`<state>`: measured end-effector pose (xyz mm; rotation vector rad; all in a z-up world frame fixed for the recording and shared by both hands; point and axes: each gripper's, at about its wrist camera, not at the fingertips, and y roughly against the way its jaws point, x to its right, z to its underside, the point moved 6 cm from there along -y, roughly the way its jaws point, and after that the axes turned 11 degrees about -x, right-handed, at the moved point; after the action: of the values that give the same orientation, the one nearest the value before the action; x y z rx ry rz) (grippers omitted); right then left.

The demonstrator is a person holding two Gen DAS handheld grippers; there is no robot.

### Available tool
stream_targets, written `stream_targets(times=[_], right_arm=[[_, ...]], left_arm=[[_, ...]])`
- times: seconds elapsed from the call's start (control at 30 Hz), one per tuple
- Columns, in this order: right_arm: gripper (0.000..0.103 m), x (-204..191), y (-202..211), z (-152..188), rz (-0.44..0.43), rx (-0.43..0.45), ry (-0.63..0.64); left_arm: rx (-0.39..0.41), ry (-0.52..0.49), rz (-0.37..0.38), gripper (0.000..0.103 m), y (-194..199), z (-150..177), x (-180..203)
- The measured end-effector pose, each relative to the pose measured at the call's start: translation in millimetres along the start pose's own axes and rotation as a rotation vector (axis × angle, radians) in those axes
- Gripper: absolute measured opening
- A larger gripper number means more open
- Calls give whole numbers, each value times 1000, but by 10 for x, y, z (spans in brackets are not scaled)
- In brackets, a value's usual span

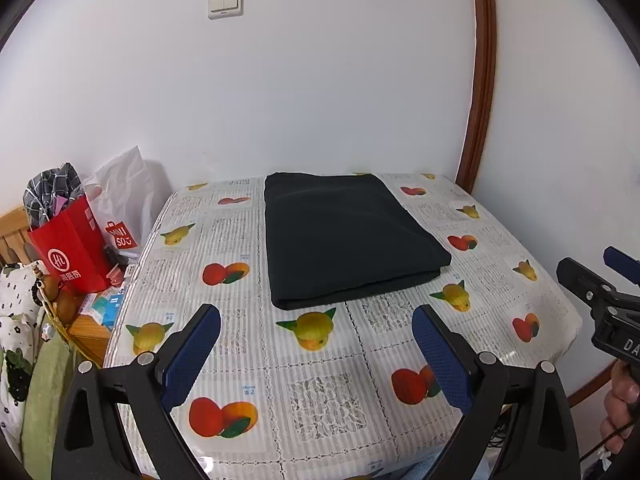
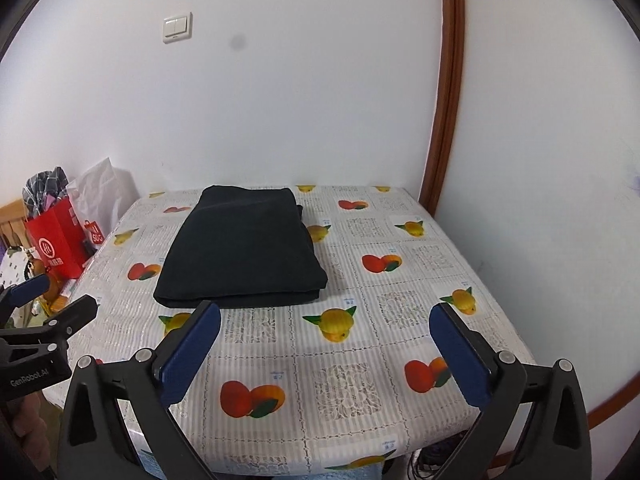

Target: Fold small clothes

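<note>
Both grippers gape wide and empty at the bottom of frame: left gripper (image 1: 316, 354), right gripper (image 2: 325, 354). Left of centre lies a red bag (image 1: 70, 248); mid-frame, the dark garment (image 1: 344, 236) rests folded on the fruit-print tablecloth (image 1: 320, 396). Folding looks finished; one more fold, if wanted, would mean pinching its near edge. What kind of garment it is cannot be made out.
</note>
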<state>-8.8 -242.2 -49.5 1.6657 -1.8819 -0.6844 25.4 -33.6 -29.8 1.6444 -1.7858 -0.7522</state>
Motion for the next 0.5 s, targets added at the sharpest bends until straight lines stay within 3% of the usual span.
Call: stream_targets(times=[0.5], right_arm=[[103, -29, 29, 137, 10, -10, -8]], left_arm=[[2, 18, -2, 97, 26, 103, -99]])
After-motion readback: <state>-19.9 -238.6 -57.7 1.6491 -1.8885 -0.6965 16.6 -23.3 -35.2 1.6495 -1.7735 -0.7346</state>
